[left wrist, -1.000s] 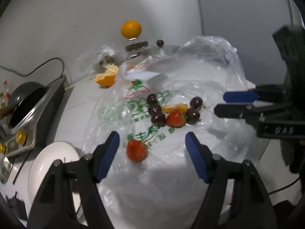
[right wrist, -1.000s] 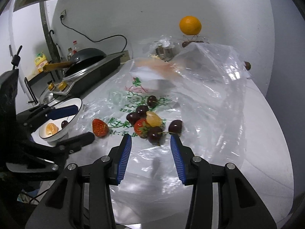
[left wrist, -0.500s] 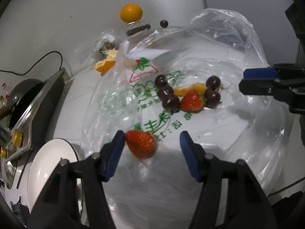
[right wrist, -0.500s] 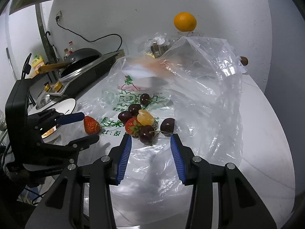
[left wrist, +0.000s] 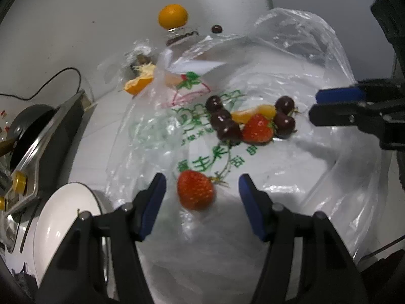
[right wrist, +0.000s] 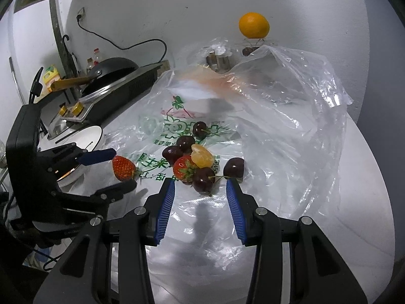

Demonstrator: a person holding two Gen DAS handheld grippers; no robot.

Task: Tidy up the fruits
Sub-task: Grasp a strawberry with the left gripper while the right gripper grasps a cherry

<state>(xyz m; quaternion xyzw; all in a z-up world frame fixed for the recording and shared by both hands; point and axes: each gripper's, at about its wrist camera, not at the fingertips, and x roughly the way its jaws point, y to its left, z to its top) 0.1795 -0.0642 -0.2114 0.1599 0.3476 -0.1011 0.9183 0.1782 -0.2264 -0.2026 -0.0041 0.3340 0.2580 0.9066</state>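
Observation:
A lone strawberry (left wrist: 195,193) lies on the clear plastic bag (left wrist: 291,76), between the blue pads of my left gripper (left wrist: 201,185). Neither pad touches the berry, so the jaws are open. The right wrist view shows the same strawberry (right wrist: 123,168) inside the left gripper (right wrist: 125,167). Farther in lies a cluster: a second strawberry (right wrist: 183,168), an orange segment (right wrist: 201,155) and several dark cherries (right wrist: 186,141). My right gripper (right wrist: 200,185) stands open just before that cluster, and the nearest cherry (right wrist: 202,181) sits at its tips without touching them.
A white bowl (left wrist: 63,217) sits at the left, beside a stove with a black pan (right wrist: 111,68). A whole orange (left wrist: 173,19) rests on a glass stand by the wall, with an orange half (left wrist: 138,86) beside it. The bag's raised side (right wrist: 303,88) stands at the right.
My left gripper has come down and forward over the lone strawberry, and its jaws have narrowed around it. The right gripper has stayed in place.

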